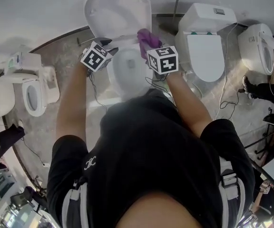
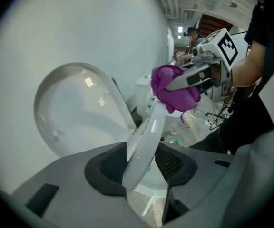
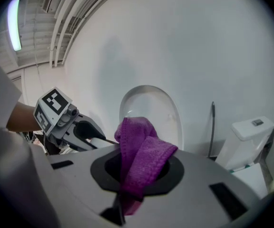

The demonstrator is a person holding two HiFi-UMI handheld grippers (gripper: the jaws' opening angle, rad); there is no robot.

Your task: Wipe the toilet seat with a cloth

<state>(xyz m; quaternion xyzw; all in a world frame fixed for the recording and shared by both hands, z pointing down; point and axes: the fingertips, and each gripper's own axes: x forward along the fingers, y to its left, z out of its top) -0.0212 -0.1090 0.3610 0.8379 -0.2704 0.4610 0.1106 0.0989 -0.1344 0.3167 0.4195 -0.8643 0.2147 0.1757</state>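
Toilet seat (image 2: 145, 141) tilted up, rim clamped in left claw (image 2: 144, 169). Right claw (image 3: 137, 175) grips purple cloth (image 3: 141, 158), pressed near seat's upper end, 1 o'clock. Wiping likely barely begun; most of the rim left.

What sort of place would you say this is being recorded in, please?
Likely a test or showroom space, not a home bathroom: several toilets stand in a row along one bare wall, loose cables trail over the floor between them, and a strip light shows on an open industrial ceiling.
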